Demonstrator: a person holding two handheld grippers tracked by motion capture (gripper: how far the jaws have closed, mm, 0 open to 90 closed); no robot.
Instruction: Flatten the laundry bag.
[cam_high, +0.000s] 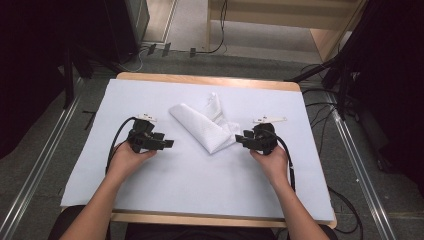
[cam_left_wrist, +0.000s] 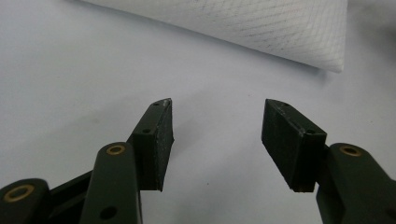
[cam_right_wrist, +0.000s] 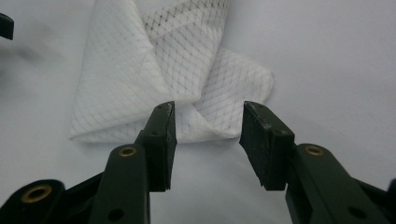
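A folded white cloth (cam_high: 206, 124) with a fine diamond weave lies twisted on the white table cover (cam_high: 200, 175), near its middle. My left gripper (cam_high: 169, 144) rests on the cover to the cloth's left, jaws open and empty, a hand's width from it. In the left gripper view the gripper (cam_left_wrist: 217, 130) faces the cloth's folded edge (cam_left_wrist: 261, 28) across bare cover. My right gripper (cam_high: 239, 139) is open at the cloth's right end. In the right gripper view its jaws (cam_right_wrist: 208, 135) stand apart just short of the cloth's crossed folds (cam_right_wrist: 187, 93), with nothing between them.
The wooden table (cam_high: 210, 80) shows along the back and front edges of the cover. Cables (cam_high: 325, 115) trail on the floor at the right, and metal rails (cam_high: 40, 165) run along both sides. Dark stands (cam_high: 345, 65) flank the table.
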